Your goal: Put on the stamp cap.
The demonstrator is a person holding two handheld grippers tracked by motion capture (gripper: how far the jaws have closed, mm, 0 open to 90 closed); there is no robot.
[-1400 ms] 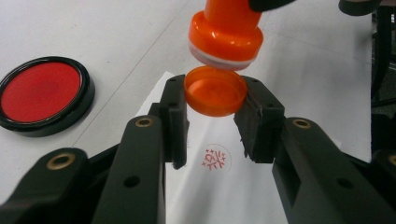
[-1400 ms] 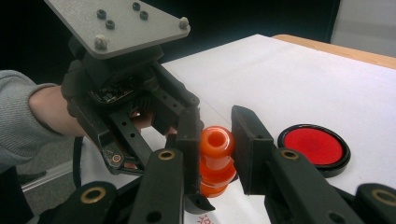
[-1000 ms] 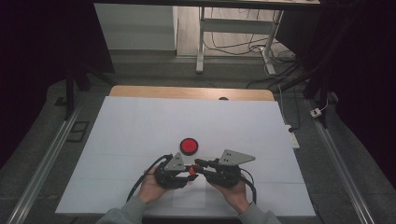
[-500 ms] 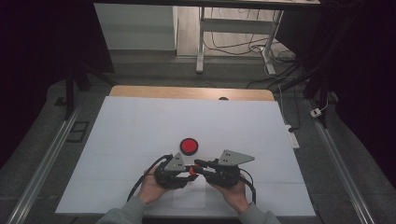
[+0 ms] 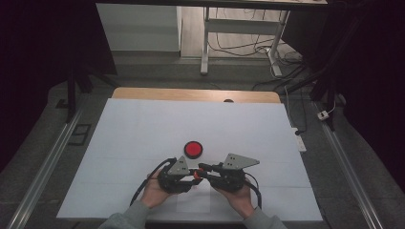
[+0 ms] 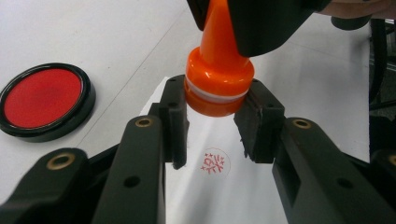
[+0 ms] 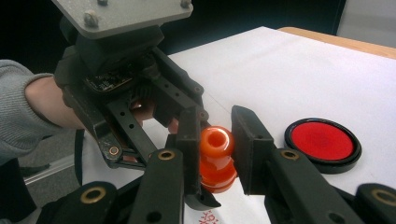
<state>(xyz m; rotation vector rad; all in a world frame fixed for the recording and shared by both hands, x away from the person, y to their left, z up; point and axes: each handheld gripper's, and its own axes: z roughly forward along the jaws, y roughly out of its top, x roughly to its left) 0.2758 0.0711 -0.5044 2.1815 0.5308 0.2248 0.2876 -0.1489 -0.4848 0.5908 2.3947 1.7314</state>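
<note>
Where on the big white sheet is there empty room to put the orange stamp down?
The white sheet lies bare beyond the round red ink pad and out to both side edges. It is crowded near the front, where both grippers hold the orange plastic stamp over the small paper's red print.

The one mark to be seen is a round red stamp print (image 6: pixel 213 162) on the white slip of paper (image 6: pixel 280 196) lying on the table. In the left gripper view it sits just below the orange stamp (image 6: pixel 218 81): a thin red ring enclosing a single character with small star-like marks around it. The character is too small and blurred to read. In the right gripper view, a red edge of the same print (image 7: pixel 207 218) peeps out at the bottom, also unreadable. No other writing, label, brand or number can be read.
</note>
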